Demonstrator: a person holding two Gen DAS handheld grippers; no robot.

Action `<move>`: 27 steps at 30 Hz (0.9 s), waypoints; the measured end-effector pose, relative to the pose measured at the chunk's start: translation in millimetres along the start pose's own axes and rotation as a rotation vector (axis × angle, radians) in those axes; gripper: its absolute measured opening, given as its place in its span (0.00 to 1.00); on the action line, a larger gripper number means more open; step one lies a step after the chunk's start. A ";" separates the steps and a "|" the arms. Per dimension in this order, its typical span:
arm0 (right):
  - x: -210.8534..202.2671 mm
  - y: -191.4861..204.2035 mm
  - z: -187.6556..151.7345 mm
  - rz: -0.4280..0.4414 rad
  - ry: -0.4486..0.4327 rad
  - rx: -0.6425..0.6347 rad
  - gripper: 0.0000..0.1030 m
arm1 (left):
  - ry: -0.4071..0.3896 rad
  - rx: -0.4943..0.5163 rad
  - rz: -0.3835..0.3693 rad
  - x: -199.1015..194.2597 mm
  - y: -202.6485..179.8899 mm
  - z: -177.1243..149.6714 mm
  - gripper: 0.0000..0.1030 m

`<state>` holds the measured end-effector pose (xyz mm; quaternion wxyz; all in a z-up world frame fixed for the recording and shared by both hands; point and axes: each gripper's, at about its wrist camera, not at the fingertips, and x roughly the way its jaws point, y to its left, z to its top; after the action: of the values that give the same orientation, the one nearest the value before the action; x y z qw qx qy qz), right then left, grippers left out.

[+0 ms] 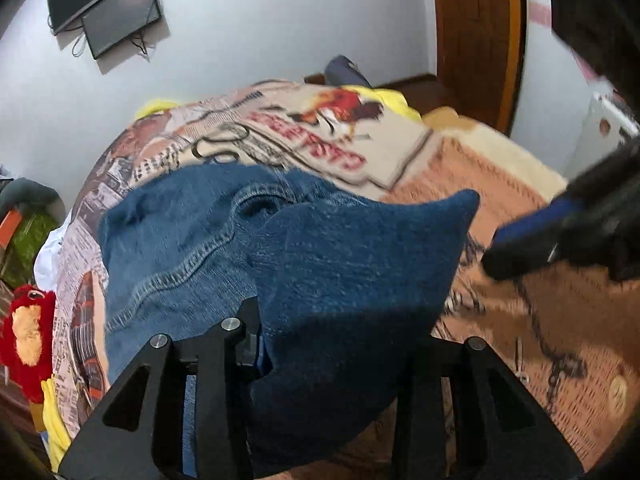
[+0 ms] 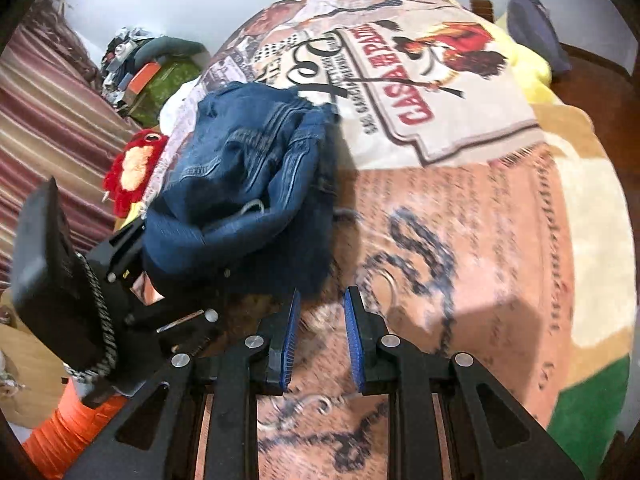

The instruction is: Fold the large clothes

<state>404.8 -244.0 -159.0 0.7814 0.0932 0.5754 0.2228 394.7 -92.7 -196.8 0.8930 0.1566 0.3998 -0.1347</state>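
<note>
Blue denim jeans (image 1: 320, 248) lie bunched on a bed covered by a printed blanket (image 1: 320, 132) with a rooster picture and red lettering. My left gripper (image 1: 340, 332) is shut on a thick fold of the denim, which hides its right finger. The right wrist view shows the jeans (image 2: 248, 168) as a crumpled heap, with the left gripper (image 2: 132, 236) gripping their near left edge. My right gripper (image 2: 322, 308) hovers over the orange part of the blanket (image 2: 460, 200), blue pads close together with nothing between them. It appears blurred at the right as the right gripper (image 1: 520, 248).
A red plush toy (image 2: 132, 168) sits at the bed's left edge beside striped fabric (image 2: 48, 120). Boxes and clutter (image 2: 160, 76) are piled behind it. Two dark screens (image 1: 108, 12) hang on the wall. A wooden door frame (image 1: 476, 40) stands beyond the bed's far corner.
</note>
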 end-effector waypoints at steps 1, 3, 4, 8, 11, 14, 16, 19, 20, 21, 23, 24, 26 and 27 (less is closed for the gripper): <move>-1.4 0.3 -4.6 -0.012 -0.004 -0.006 0.17 | 0.011 0.007 0.004 0.6 -1.7 -1.9 0.34; -1.0 -1.2 -13.1 -0.035 -0.012 -0.022 0.17 | 0.032 0.030 0.026 -1.6 -5.0 -0.6 0.37; -4.7 1.1 -16.4 -0.050 -0.018 -0.032 0.17 | 0.041 0.036 0.025 -3.2 -8.4 -0.8 0.46; -16.4 1.8 -24.5 -0.071 -0.045 -0.074 0.17 | 0.050 -0.055 -0.154 -17.5 3.5 0.2 0.89; -24.7 12.0 -23.9 -0.084 -0.074 -0.102 0.18 | 0.038 -0.124 -0.176 -35.6 14.4 -0.3 0.90; -33.5 29.9 -20.8 -0.103 -0.119 -0.146 0.17 | -0.002 -0.192 -0.154 -58.3 37.2 -5.5 0.90; -37.6 42.6 -17.9 -0.102 -0.143 -0.178 0.17 | -0.026 -0.237 -0.129 -72.7 57.3 -9.9 0.90; -37.8 64.9 -9.5 -0.104 -0.168 -0.232 0.17 | -0.034 -0.292 -0.062 -87.8 90.3 -17.7 0.92; -36.6 72.2 -6.6 -0.108 -0.176 -0.250 0.17 | -0.040 -0.305 -0.031 -92.8 103.2 -21.8 0.92; -34.4 79.7 -3.4 -0.113 -0.184 -0.268 0.18 | -0.043 -0.313 -0.010 -94.8 110.5 -25.0 0.92; -27.5 94.9 2.5 -0.120 -0.194 -0.305 0.17 | -0.036 -0.343 0.045 -94.7 130.7 -34.1 0.93; -23.6 101.1 4.6 -0.120 -0.195 -0.320 0.17 | -0.027 -0.358 0.056 -91.9 137.5 -37.5 0.93; -11.8 112.0 8.7 -0.106 -0.187 -0.347 0.17 | 0.006 -0.398 0.061 -83.8 151.8 -48.1 0.93; -3.3 115.2 10.2 -0.092 -0.173 -0.353 0.17 | 0.023 -0.415 0.059 -78.0 156.8 -54.0 0.93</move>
<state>385.9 -142.7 -106.6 0.8415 -0.0526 0.4618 0.2754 365.5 80.6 -145.0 0.9049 -0.0178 0.4246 -0.0215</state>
